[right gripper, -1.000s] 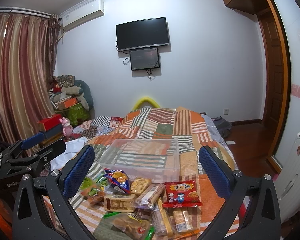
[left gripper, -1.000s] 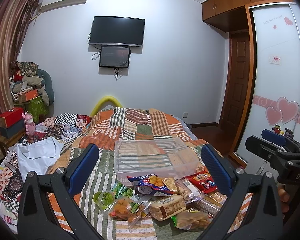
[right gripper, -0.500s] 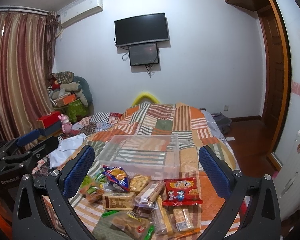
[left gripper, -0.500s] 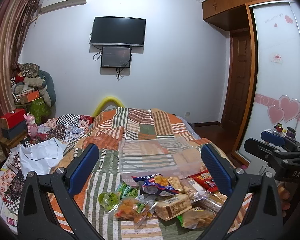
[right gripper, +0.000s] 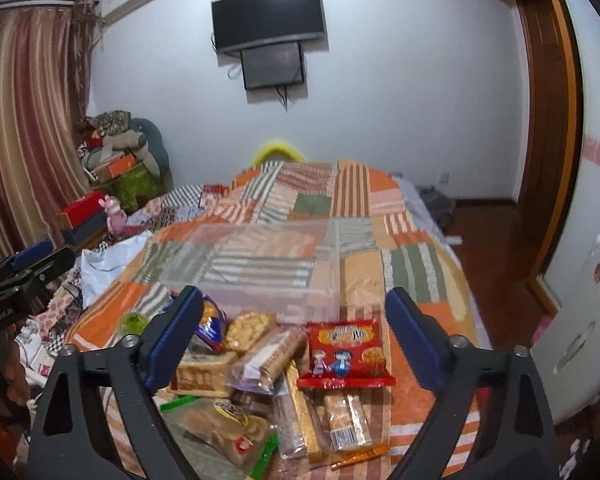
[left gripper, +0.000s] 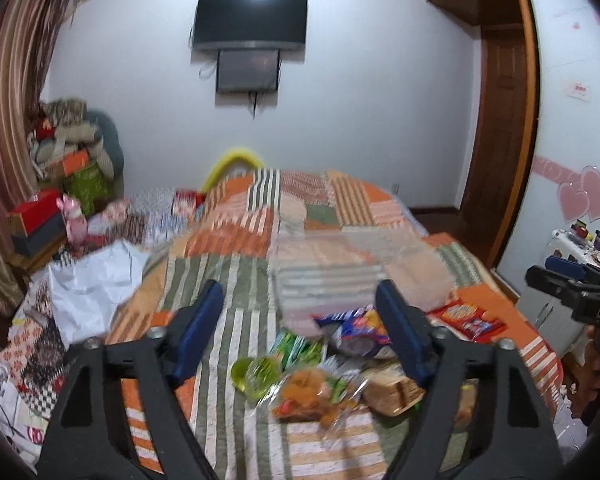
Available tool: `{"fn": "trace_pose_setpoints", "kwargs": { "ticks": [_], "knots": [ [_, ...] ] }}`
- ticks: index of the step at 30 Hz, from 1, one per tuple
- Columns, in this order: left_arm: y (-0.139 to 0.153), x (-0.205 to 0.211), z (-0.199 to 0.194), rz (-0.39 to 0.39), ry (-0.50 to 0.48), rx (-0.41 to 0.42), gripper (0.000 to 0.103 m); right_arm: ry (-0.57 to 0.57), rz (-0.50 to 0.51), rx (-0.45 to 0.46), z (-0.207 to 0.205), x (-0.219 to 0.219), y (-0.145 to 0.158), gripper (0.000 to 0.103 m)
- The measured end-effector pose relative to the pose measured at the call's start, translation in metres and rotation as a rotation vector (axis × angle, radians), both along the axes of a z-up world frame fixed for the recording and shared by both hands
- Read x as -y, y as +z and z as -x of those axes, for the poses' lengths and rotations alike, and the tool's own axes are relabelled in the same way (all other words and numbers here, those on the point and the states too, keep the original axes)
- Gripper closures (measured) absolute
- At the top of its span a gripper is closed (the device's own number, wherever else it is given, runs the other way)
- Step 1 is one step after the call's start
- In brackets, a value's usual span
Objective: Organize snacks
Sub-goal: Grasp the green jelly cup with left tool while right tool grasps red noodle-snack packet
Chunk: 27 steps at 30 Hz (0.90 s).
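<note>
Between the left gripper's [left gripper: 300,334] wide-open jaws sits most of the snack pile, spread on the patchwork quilt [left gripper: 236,280] of the bed; nothing's gripped; a green jelly cup [left gripper: 256,372] and a clear bag of orange snacks [left gripper: 306,394] lie just ahead of the blue pads, with a blue-and-purple chip bag [left gripper: 356,330] a bit further out near the right pad; the view is pretty blurry so the finer details are a wash. Beyond the jaws is the clear plastic bin [left gripper: 340,264], empty as far as I can see, sitting on the quilt right behind the pile.

Over on the right gripper [right gripper: 294,336], the jaws are spread wide too and hold nothing; a red snack packet [right gripper: 346,354] lies between them, closer to the right pad; a pack of round crackers [right gripper: 274,354] and a wrapped loaf slice [right gripper: 202,374] sit toward the left pad; wafer bars [right gripper: 346,420] lie below the red packet, nearer the camera; same clear bin [right gripper: 260,272] just past the pile; each gripper pokes into the edge of the other's view.
</note>
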State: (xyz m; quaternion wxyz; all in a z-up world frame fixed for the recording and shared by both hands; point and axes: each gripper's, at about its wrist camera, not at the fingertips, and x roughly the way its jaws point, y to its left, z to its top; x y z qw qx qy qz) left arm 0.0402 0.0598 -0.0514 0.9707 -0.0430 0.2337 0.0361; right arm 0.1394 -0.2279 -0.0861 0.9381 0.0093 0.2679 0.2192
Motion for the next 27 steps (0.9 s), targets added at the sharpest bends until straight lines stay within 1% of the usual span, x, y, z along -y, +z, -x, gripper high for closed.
{"fn": "trace_pose_setpoints", "kwargs": {
  "ticks": [6, 8, 13, 16, 22, 27],
  "knots": [
    [-0.033, -0.035, -0.025, 0.070, 0.031, -0.117, 0.039, -0.019, 0.033, -0.095, -0.020, 0.006, -0.024, 0.024],
    [-0.046, -0.046, -0.033, 0.090, 0.046, -0.153, 0.039, -0.030, 0.041, -0.125, -0.025, 0.009, -0.032, 0.025],
    [-0.080, -0.063, -0.051, 0.143, 0.045, -0.264, 0.039, -0.036, 0.035, -0.210, -0.039, 0.014, -0.049, 0.026],
    [-0.097, -0.066, -0.059, 0.157, 0.038, -0.317, 0.039, -0.029, 0.051, -0.254, -0.049, 0.014, -0.059, 0.026],
    [-0.119, -0.062, -0.071, 0.158, 0.022, -0.384, 0.039, -0.003, 0.077, -0.326, -0.065, 0.008, -0.074, 0.026],
    [-0.136, -0.063, -0.080, 0.181, 0.020, -0.430, 0.038, 0.014, 0.067, -0.392, -0.080, 0.010, -0.087, 0.026]
  ]
}}
